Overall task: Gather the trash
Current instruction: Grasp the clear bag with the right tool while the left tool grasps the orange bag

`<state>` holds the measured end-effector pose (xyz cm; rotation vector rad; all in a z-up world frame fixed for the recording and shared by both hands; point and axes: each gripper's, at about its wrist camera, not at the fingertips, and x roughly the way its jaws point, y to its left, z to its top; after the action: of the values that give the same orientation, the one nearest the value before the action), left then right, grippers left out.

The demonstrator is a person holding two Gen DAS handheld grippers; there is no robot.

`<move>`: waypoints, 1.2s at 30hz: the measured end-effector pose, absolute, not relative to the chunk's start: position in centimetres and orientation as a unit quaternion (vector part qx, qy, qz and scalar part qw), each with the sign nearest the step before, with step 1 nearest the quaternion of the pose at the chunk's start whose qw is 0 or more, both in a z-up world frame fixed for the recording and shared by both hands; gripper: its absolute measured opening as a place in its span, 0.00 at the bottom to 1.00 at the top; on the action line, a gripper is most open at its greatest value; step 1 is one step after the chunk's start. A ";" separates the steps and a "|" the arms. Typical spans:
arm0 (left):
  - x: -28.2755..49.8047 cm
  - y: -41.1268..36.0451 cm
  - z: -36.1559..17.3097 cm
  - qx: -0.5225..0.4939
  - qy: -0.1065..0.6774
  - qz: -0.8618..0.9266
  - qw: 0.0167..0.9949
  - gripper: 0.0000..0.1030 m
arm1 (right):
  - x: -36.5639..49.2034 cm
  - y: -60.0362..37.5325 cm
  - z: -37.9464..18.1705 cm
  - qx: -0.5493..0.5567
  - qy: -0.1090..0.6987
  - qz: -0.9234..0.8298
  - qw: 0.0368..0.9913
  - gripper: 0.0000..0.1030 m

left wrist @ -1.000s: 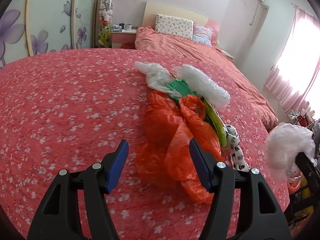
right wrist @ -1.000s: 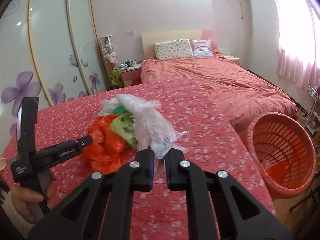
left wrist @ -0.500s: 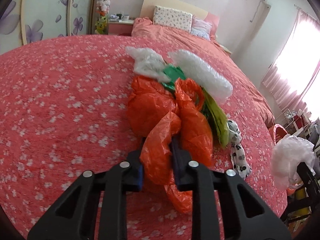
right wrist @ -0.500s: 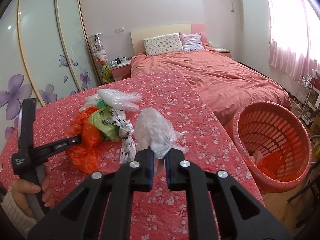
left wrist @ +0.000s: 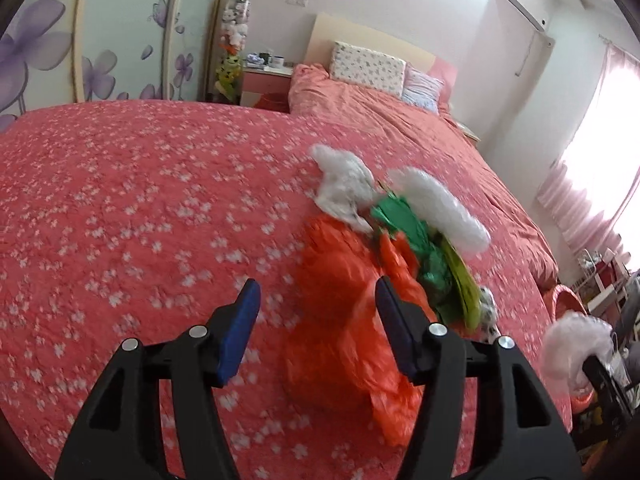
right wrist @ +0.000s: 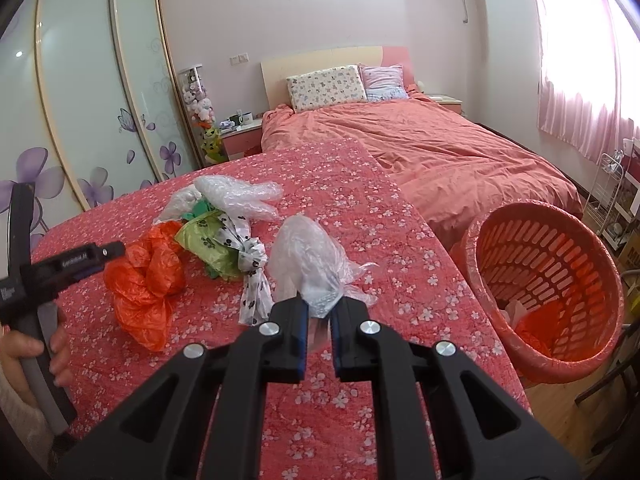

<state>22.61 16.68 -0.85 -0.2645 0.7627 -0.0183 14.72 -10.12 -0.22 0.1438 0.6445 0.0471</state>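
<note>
Wardrobe (right wrist: 92, 112): sliding doors with purple flowers along the far left wall, behind the table.
Hand (right wrist: 38, 354): a person's hand at the left edge grips the handle of the left gripper.
Left gripper (left wrist: 318, 316): jaws spread and opening; part of the orange bag lies between the blue pads, neither pad pressing on it. The view is blurred.
Table edge, left: the red flowered cloth (left wrist: 120, 208) lies bare left of the pile, giving open room on that side.
Orange bag (right wrist: 146, 280): crumpled on the cloth just in front of the left gripper, at the near left of the pile.
Trash pile: behind and right of the orange bag lie a green bag (left wrist: 416, 240), a yellow-green printed bag (right wrist: 208, 242), a white paw-print bag (right wrist: 252, 276) and a clear bubbly bag (right wrist: 240, 196), all touching.
Right gripper (right wrist: 319, 318): clenched on a clear plastic bag (right wrist: 310, 262), held above the cloth right of the pile.
Table edge, right: the cloth ends just right of the held bag; the basket stands beside that edge.
Basket (right wrist: 592, 256): orange slotted laundry basket, tilted toward the table, mouth open.
Basket contents: orange plastic (right wrist: 540, 326) and a pale scrap low inside; most of the interior is free.
Bed (right wrist: 440, 152): beyond the table, salmon cover, two pillows at the headboard.
Far right: pink curtain (right wrist: 576, 92) over a bright window, a wire rack beneath it.
</note>
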 end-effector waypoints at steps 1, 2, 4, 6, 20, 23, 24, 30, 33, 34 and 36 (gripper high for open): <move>23.0 16.7 -0.8 -0.131 0.372 -0.008 0.919 0.58 | 14.7 -10.1 -0.2 0.070 0.316 0.022 0.946 0.10; 23.3 16.9 -0.8 -0.136 0.371 -0.008 0.918 0.58 | 14.8 -10.1 -0.2 0.070 0.317 0.022 0.946 0.10; 24.1 16.9 -0.8 -0.130 0.373 -0.006 0.919 0.57 | 14.8 -10.2 -0.2 0.068 0.317 0.021 0.946 0.10; 24.9 16.4 -1.2 -0.114 0.385 -0.010 0.916 0.51 | 14.9 -10.2 -0.3 0.067 0.318 0.020 0.945 0.10; 25.3 12.6 -3.6 -0.101 0.420 -0.063 0.900 0.37 | 14.9 -10.0 -0.6 0.064 0.325 0.019 0.943 0.10; 24.9 13.2 -3.2 -0.110 0.415 -0.062 0.901 0.34 | 14.8 -10.1 -0.4 0.062 0.322 0.019 0.945 0.10; 24.7 13.6 -2.9 -0.109 0.410 -0.055 0.904 0.34 | 14.7 -10.1 -0.2 0.061 0.321 0.018 0.945 0.10; 23.9 14.7 -0.6 -0.102 0.389 -0.035 0.915 0.34 | 14.6 -10.4 0.9 0.064 0.307 0.018 0.949 0.10; 23.2 14.9 0.8 -0.091 0.375 -0.026 0.922 0.34 | 14.4 -10.6 1.5 0.065 0.300 0.019 0.952 0.10; 23.0 14.7 1.2 -0.089 0.371 -0.026 0.924 0.34 | 14.2 -10.7 1.7 0.065 0.297 0.019 0.952 0.10; 22.4 14.4 2.1 -0.082 0.362 -0.024 0.928 0.34 | 14.0 -10.9 2.1 0.067 0.292 0.019 0.954 0.10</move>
<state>22.42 14.42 2.11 -0.1680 0.7417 -0.0497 13.97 -10.88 2.07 0.1364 0.5935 0.0386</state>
